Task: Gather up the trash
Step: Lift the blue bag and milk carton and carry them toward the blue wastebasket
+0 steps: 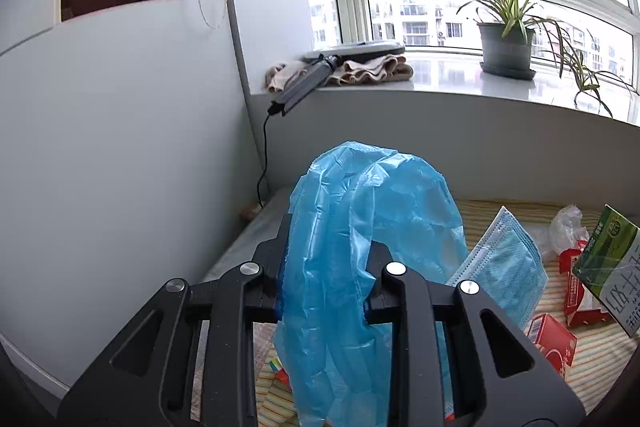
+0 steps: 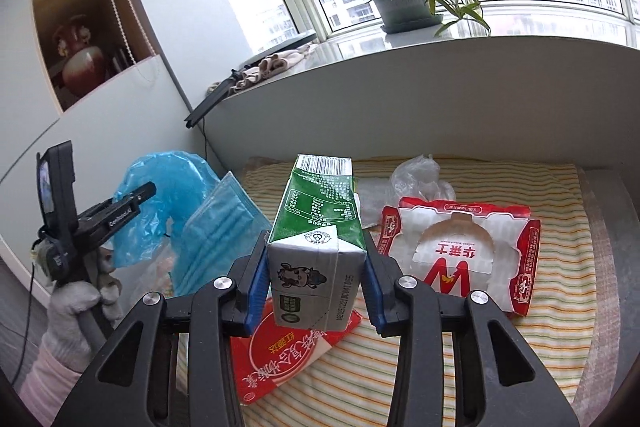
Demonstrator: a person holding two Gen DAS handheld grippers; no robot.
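My left gripper (image 1: 328,245) is shut on a crumpled blue plastic bag (image 1: 384,203), which bulges above the fingers and hangs down below them. From the right wrist it shows at the left (image 2: 138,197), held by a gloved hand (image 2: 72,307), with the bag (image 2: 160,183) in it. My right gripper (image 2: 316,267) is shut on a green and white milk carton (image 2: 316,219), clamped between the blue pads and raised off the striped cloth (image 2: 552,327). The carton (image 1: 608,259) also shows at the right edge of the left wrist view.
On the cloth lie a blue face mask (image 2: 216,227), a red and white cardboard box (image 2: 456,259), a red packet (image 2: 288,355) and clear plastic wrap (image 2: 420,179). A white cabinet wall (image 1: 120,147) stands left. A windowsill behind carries a potted plant (image 1: 506,47).
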